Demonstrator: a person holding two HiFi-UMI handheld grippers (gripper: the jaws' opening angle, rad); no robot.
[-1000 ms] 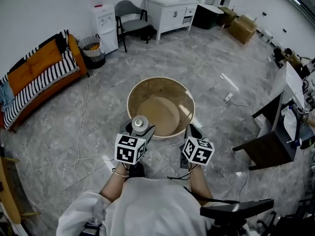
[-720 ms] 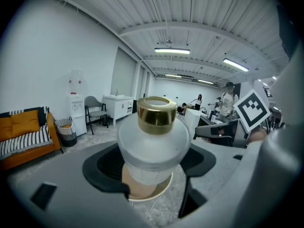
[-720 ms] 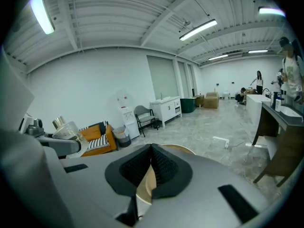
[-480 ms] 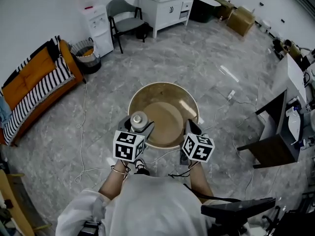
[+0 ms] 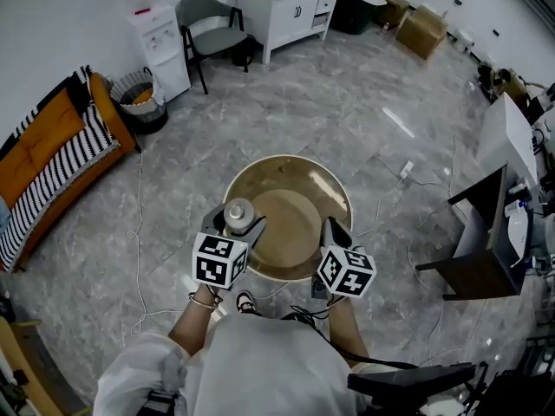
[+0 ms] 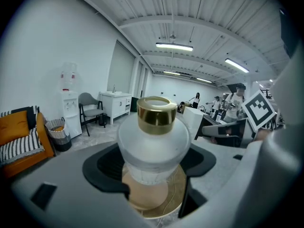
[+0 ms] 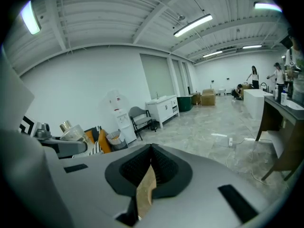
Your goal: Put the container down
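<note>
The container [image 5: 238, 214] is a frosted white bottle with a gold cap [image 6: 156, 114], standing upright. My left gripper [image 5: 234, 224] is shut on its body, the black pads [image 6: 105, 167] pressing both sides. It hangs above the near left rim of a round wooden table [image 5: 287, 162]; the table top [image 6: 147, 196] shows beneath the bottle. My right gripper [image 5: 334, 231] hovers over the table's near right rim, shut with nothing in it; only a thin slit of table [image 7: 146, 190] shows between its pads [image 7: 164, 167]. The bottle [image 7: 71, 132] also appears at far left in the right gripper view.
An orange striped sofa [image 5: 45, 152] lines the left wall, with a bin [image 5: 139, 99], water dispenser [image 5: 158, 42], chair [image 5: 205, 31] and white cabinet [image 5: 279, 5] farther back. A dark desk [image 5: 473, 251] stands at the right. Cables [image 5: 139, 232] lie on the floor.
The round table has drawn closer beneath both grippers, which now reach a bit further over its near rim. The left gripper still holds the bottle; the right stays shut.
</note>
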